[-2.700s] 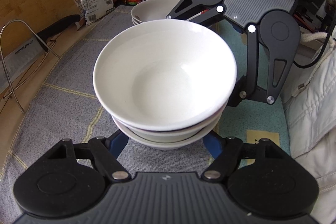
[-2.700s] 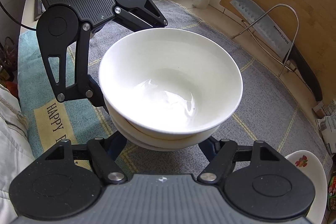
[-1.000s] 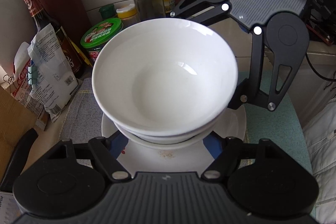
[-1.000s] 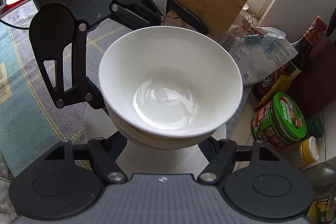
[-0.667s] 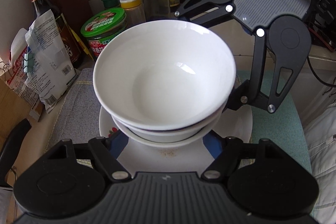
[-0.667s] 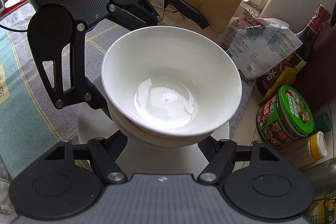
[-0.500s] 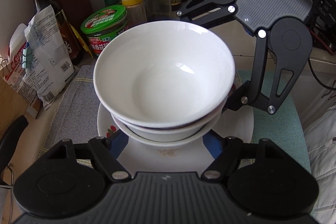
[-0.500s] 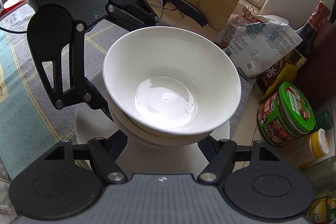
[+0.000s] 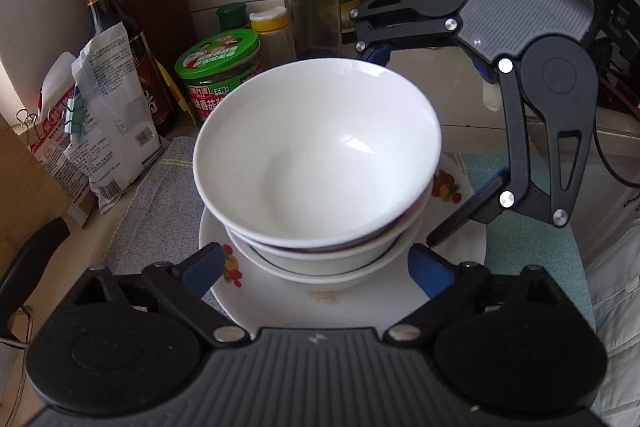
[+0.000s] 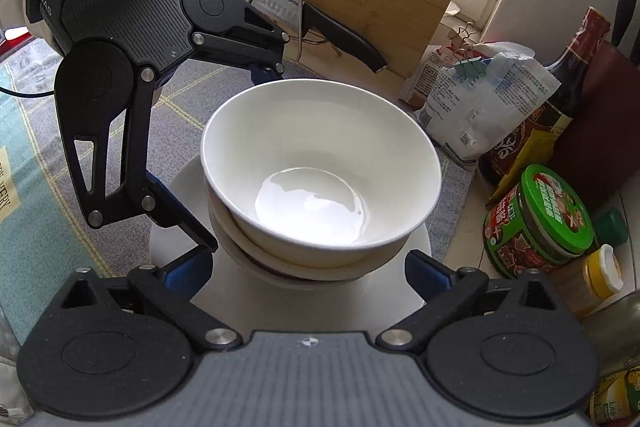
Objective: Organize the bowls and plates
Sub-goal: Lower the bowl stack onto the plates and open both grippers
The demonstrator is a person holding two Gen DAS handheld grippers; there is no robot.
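Bowl stack [image 9: 316, 163] now set on plate [image 9: 460, 259] (fruit-patterned rim); both hand-held grippers, left [image 9: 316, 263] and right [image 10: 308, 267], have spread clear; three nested white bowls.

The bowl stack [image 9: 316, 167] fills the frame centre. At upper left, passage is blocked by a green-lidded jar [image 9: 218, 75], bottles [image 9: 312, 11] and a bag [image 9: 108, 119]; bare cloth [image 9: 532, 247] is seen at right.

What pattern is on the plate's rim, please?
Red and orange fruit prints on the white plate, clearest in the left wrist view.
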